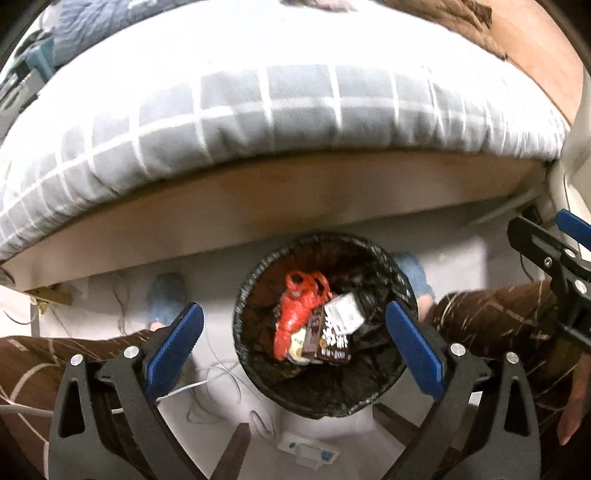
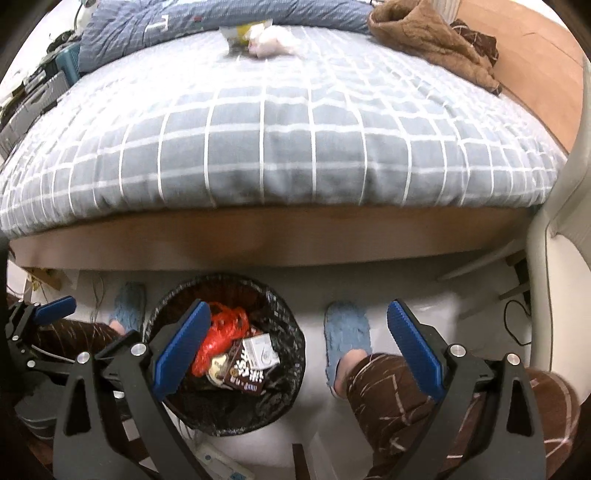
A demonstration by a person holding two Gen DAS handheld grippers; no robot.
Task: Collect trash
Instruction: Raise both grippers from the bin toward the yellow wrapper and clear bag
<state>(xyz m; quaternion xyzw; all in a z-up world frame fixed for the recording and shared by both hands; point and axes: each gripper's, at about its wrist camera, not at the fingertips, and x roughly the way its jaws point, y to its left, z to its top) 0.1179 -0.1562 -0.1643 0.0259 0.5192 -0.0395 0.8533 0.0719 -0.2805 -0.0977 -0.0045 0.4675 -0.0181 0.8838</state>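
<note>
while the left gripper (image 1: 293, 345) hangs above the waste bin (image 1: 325, 328), its blue pads (image 1: 173, 347) stand spread wide with nothing between them; the bin sits on the pale floor (image 2: 314, 295) just in front of the bed frame (image 1: 277, 206), lined with a black bag (image 2: 288, 354); inside lie a red plastic bag (image 1: 295, 317), a brown snack wrapper (image 1: 332, 341) and a small white box (image 1: 345, 312), all touching one another near the middle; the right gripper (image 2: 293, 354) is spread wide too and holds nothing; its left pad overlaps the bin's rim in the right wrist view, its right pad hangs over a leg in brown patterned trousers (image 2: 399, 398); a foot in a blue slipper (image 2: 347, 332) stands just beside the bin, another slipper (image 2: 127, 304) on the bin's other side; on the grey checked bedcover (image 2: 280, 147), near its far edge and well apart from the bin, rest a yellowish wrapper (image 2: 243, 33) and a crumpled pale pink tissue (image 2: 275, 44), touching each other; a brown garment (image 2: 432, 48) lies to their right; a white power strip (image 1: 308, 448) lies on the floor near the bin.
</note>
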